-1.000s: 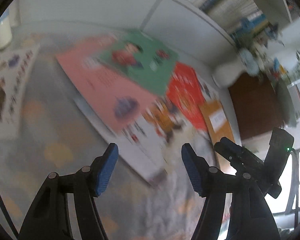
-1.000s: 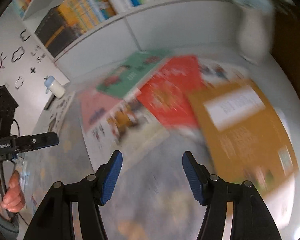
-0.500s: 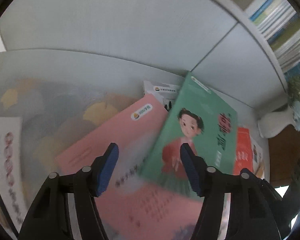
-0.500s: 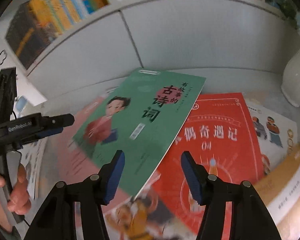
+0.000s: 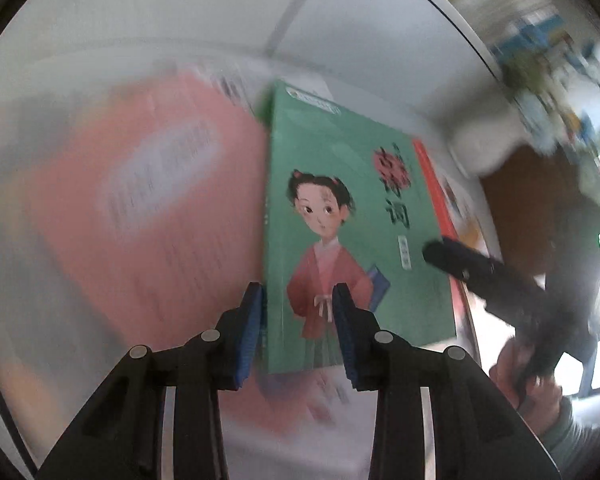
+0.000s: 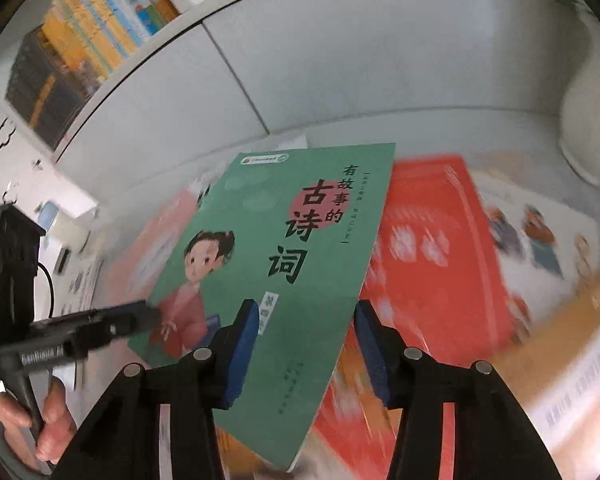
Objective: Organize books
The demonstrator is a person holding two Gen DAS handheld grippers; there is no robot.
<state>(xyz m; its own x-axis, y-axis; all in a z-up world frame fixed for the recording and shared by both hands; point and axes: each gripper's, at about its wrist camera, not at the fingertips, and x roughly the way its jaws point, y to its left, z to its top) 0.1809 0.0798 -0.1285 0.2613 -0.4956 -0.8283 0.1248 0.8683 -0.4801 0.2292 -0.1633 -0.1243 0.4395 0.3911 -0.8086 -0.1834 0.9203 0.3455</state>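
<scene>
Now both grippers are sitting much closer on the green book (image 5: 340, 216) than half a second back, and both jaw gaps are narrower than they were. Left gripper (image 5: 296, 320) is straddling the book's left spine edge near the bottom, blue pads (image 5: 249, 332) on either side, partly closed; whether they are pinching the cover is not clear. Right gripper (image 6: 306, 344) is bracketing the book's lower right edge, jaws still apart, right pad (image 6: 374, 354) just off the edge; grip cannot be confirmed either. Green book is staying sharp while everything beneath is smearing with motion blur. Its cover is showing a cartoon girl in a red robe, a red disc with black Chinese title characters, and a small logo at the top. It is lying on top of the spread, overlapping a pink book (image 5: 148, 216) on its left and a red book (image 6: 436, 248) on its right. An orange book (image 6: 572, 360) is lying further right. A white vase (image 6: 592, 120) is standing by the white shelf wall (image 6: 380, 60), and shelved books (image 6: 100, 28) are lining the shelf above.
</scene>
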